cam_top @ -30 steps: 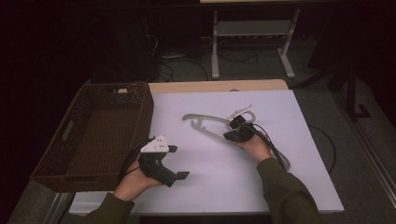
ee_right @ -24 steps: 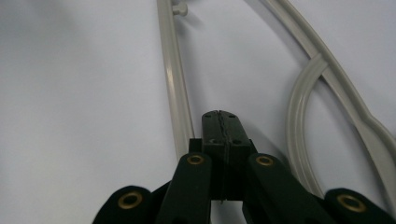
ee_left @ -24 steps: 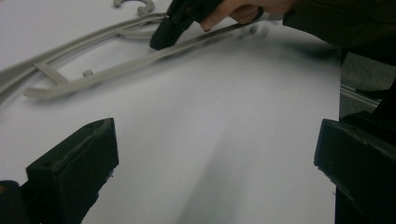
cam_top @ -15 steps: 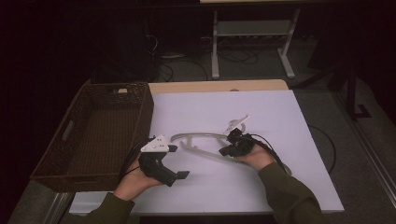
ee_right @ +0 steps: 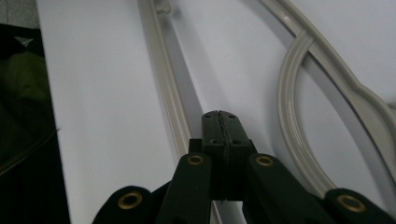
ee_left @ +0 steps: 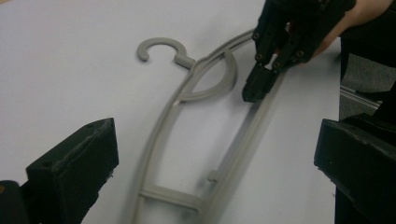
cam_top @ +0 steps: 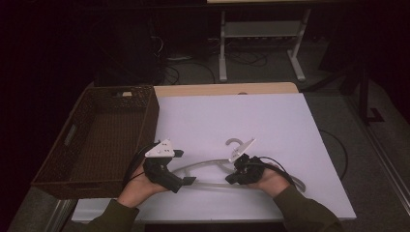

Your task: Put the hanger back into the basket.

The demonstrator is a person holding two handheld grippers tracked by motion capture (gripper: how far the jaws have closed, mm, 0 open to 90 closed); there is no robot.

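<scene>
**Grey hanger gripped near the tabletop's front edge**

High view: a pale grey plastic clothes hanger (cam_top: 212, 166) lies flat on the white tabletop (cam_top: 270, 121), near its front edge, hook pointing toward the far edge. The right gripper (cam_top: 231, 178) sits on the hanger's straight bar; the left gripper (cam_top: 186, 166) rests just beside the hanger's left end. A dark brown woven basket (cam_top: 82, 154) stands at the tabletop's left edge.

Left gripper view: its jaws stand wide apart, with the hanger (ee_left: 187, 135) lying between them, untouched. The right gripper (ee_left: 254, 91) shows beyond, tip down on the bar.

Right gripper view: the right gripper (ee_right: 220, 122) has its jaws pressed together, clamped on the hanger's (ee_right: 161, 70) bar.
</scene>
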